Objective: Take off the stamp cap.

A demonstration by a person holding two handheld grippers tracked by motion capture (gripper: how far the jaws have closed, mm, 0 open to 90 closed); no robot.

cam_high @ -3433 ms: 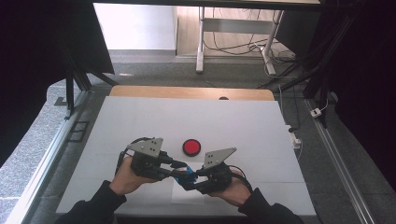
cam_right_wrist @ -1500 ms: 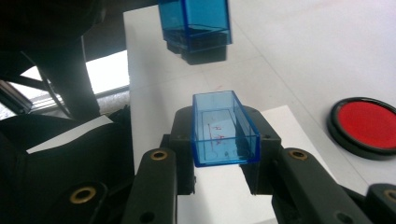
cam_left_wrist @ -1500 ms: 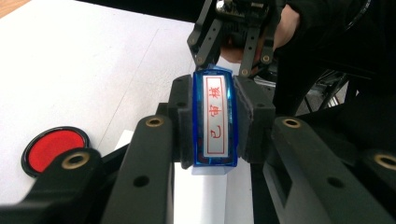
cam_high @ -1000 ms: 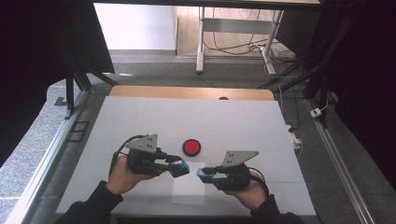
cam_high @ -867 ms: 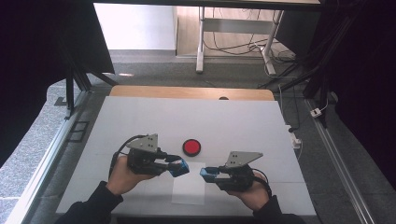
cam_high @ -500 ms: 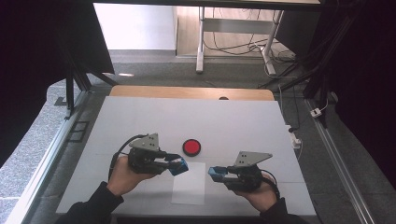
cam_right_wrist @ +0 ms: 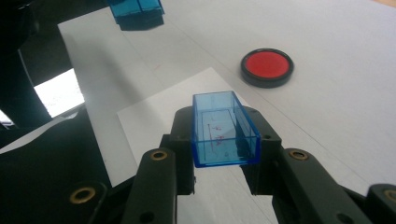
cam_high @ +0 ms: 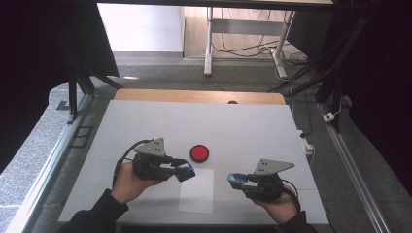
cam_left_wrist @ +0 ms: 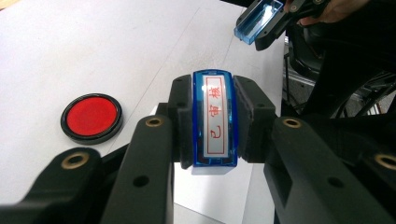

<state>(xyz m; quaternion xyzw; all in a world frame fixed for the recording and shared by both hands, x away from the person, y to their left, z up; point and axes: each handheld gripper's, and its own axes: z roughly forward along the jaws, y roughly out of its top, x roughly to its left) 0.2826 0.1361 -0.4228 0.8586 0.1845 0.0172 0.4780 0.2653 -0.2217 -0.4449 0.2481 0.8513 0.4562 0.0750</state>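
Nearest the person, the right gripper (cam_high: pixel 238 180) is clenched on a clear blue cap (cam_right_wrist: pixel 225 129), an open-ended box with faint red marks on its inner face. Against the frames of the last second, this gripper has drawn away to the right: the cap, then close to the stamp, now sits well apart from it and off the right edge of the white sheet of paper (cam_high: pixel 197 190). The two pieces are parted.

The left gripper (cam_high: pixel 186 171) has kept its place and is clamped on the stamp (cam_left_wrist: pixel 214 122), a blue body bearing a white label with red characters. It hangs over the sheet's upper left corner; whether it touches the paper cannot be told.

Just beyond the sheet lies the red ink pad (cam_high: pixel 199 153) in its black rim, uncovered and untouched, on the white table (cam_high: pixel 243 121).

Judgement: uncapping is complete. With the cap cleared aside, the stamp is free to be inked on the pad or pressed to the paper. No print shows on the sheet yet, so the stamping itself remains to be done.
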